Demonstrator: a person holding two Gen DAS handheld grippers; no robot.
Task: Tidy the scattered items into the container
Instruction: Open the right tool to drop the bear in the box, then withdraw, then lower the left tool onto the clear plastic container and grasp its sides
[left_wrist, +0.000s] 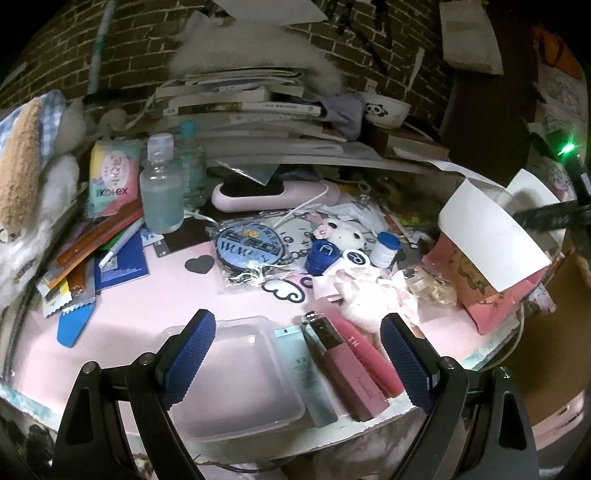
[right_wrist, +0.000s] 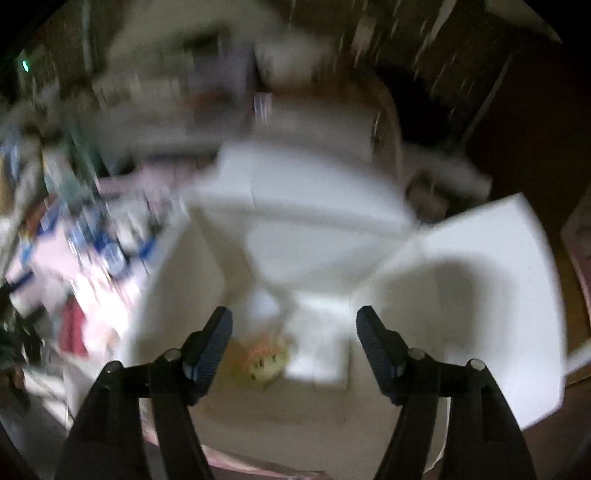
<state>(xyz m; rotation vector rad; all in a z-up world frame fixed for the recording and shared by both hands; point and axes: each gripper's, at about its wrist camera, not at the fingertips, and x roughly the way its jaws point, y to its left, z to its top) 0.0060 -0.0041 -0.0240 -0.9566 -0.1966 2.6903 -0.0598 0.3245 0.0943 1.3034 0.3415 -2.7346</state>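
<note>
My left claw (left_wrist: 297, 363) hangs with its blue pads spread wide and nothing between them, low over the pink desk mat (left_wrist: 155, 295). Right under it, toward my left pad, sits one clear plastic tray (left_wrist: 236, 373), empty as far as I can see. Just beside it, between the tray and my right pad, lie three slim cosmetics side by side: one pale blue tube (left_wrist: 308, 373), one dusty-pink lipstick box (left_wrist: 345, 373) with a black-capped stick on it, one brighter pink tube (left_wrist: 373, 360).

Further out, ahead of the claw: one blue contact-lens case (left_wrist: 323, 256), one white lens cap (left_wrist: 356, 258) lettered R, one small white-and-blue bottle (left_wrist: 386, 249), one plush charm (left_wrist: 345, 230). Off to the left, one clear bottle (left_wrist: 162, 184) with a second, blue-capped one behind it, one Kotex pack (left_wrist: 110, 177), and a loose fan of sachets and pens I can't count. At the back, one pink hairbrush (left_wrist: 266, 192).

My right claw (right_wrist: 293, 339), also spread and empty, hovers over the open white box (right_wrist: 461, 288) far out to the right. That view is badly blurred; inside, just ahead of the pads, I make out one small yellowish item (right_wrist: 264, 360) and something white beside it.

My read: the tidying has barely begun. A couple of things seem to be in the box, and nearly everything else is left on the desk.
</note>
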